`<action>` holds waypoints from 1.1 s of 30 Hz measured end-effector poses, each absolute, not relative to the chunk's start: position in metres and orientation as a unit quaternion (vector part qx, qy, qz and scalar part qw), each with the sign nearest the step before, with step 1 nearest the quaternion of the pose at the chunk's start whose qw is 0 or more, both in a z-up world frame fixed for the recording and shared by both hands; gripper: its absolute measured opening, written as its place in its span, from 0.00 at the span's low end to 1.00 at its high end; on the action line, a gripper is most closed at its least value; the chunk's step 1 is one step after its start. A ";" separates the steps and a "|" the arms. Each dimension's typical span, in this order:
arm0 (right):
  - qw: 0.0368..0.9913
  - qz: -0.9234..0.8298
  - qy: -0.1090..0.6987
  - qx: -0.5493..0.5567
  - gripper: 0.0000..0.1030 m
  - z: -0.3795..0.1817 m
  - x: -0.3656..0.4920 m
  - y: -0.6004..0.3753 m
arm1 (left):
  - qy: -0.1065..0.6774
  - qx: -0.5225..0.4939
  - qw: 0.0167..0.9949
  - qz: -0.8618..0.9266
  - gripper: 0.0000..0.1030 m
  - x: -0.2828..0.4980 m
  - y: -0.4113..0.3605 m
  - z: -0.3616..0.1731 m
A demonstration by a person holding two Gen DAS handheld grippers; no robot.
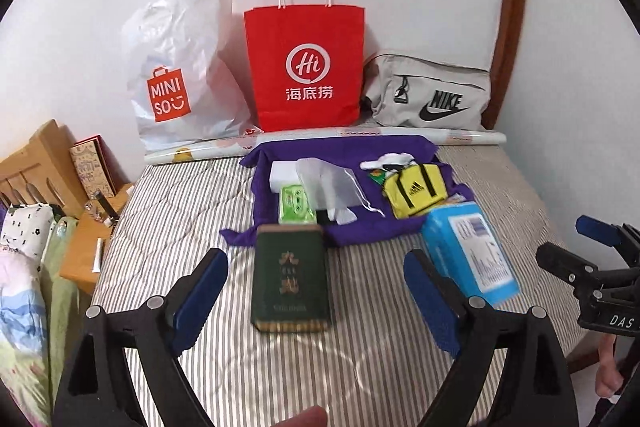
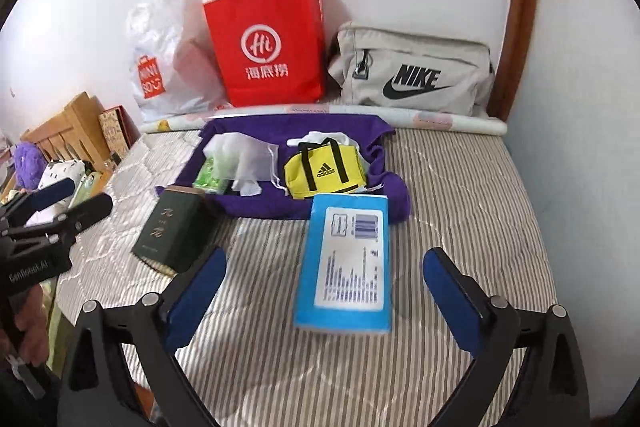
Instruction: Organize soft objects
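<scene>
A purple cloth (image 1: pixel 360 223) (image 2: pixel 256 203) lies on the striped bed. On it are a yellow Adidas mini bag (image 1: pixel 416 193) (image 2: pixel 326 171), a white mesh pouch (image 1: pixel 328 183) (image 2: pixel 244 155), a green tissue pack (image 1: pixel 296 205) (image 2: pixel 210 179) and a white block (image 1: pixel 282 173). A dark green box (image 1: pixel 290 281) (image 2: pixel 172 233) and a blue tissue pack (image 1: pixel 472 251) (image 2: pixel 346 263) lie in front of the cloth. My left gripper (image 1: pixel 316 291) is open and empty, astride the green box. My right gripper (image 2: pixel 324 295) is open and empty, astride the blue pack.
Against the wall stand a Miniso plastic bag (image 1: pixel 180 75) (image 2: pixel 160 59), a red paper bag (image 1: pixel 308 67) (image 2: pixel 268 47) and a grey Nike bag (image 1: pixel 428 99) (image 2: pixel 412 71). A rolled sheet (image 1: pixel 360 139) lies before them. A wooden bedside stand (image 1: pixel 84 255) sits left of the bed.
</scene>
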State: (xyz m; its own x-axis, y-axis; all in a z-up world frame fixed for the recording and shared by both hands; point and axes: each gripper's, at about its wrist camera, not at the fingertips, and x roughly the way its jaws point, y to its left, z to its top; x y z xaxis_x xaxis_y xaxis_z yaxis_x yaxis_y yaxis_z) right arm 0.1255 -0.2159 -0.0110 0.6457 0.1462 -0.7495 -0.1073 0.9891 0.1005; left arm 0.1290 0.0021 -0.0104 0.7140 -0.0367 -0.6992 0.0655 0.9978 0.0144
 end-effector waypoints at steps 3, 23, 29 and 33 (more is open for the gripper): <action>0.912 0.078 0.402 0.031 0.96 -0.001 0.104 -0.216 | 0.372 0.021 0.927 -0.030 0.87 0.104 -0.002 -0.007; 0.926 0.054 0.372 0.027 0.96 0.002 0.011 -0.228 | 0.344 0.023 0.938 -0.026 0.87 0.013 -0.015 -0.002; 0.929 0.055 0.364 0.025 0.96 0.006 0.000 -0.229 | 0.340 0.018 0.940 -0.024 0.87 0.007 -0.014 0.000; 0.930 0.054 0.363 0.023 0.96 0.008 -0.002 -0.228 | 0.342 0.014 0.940 -0.020 0.87 0.006 -0.013 0.001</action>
State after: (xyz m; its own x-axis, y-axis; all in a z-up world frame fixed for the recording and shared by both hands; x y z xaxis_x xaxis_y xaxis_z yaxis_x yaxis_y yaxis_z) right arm -0.0022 -0.2282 0.0076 0.7308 0.1175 -0.6724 -0.0847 0.9931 0.0815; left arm 0.0058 -0.0126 0.0007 0.7659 -0.0272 -0.6423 0.0464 0.9988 0.0131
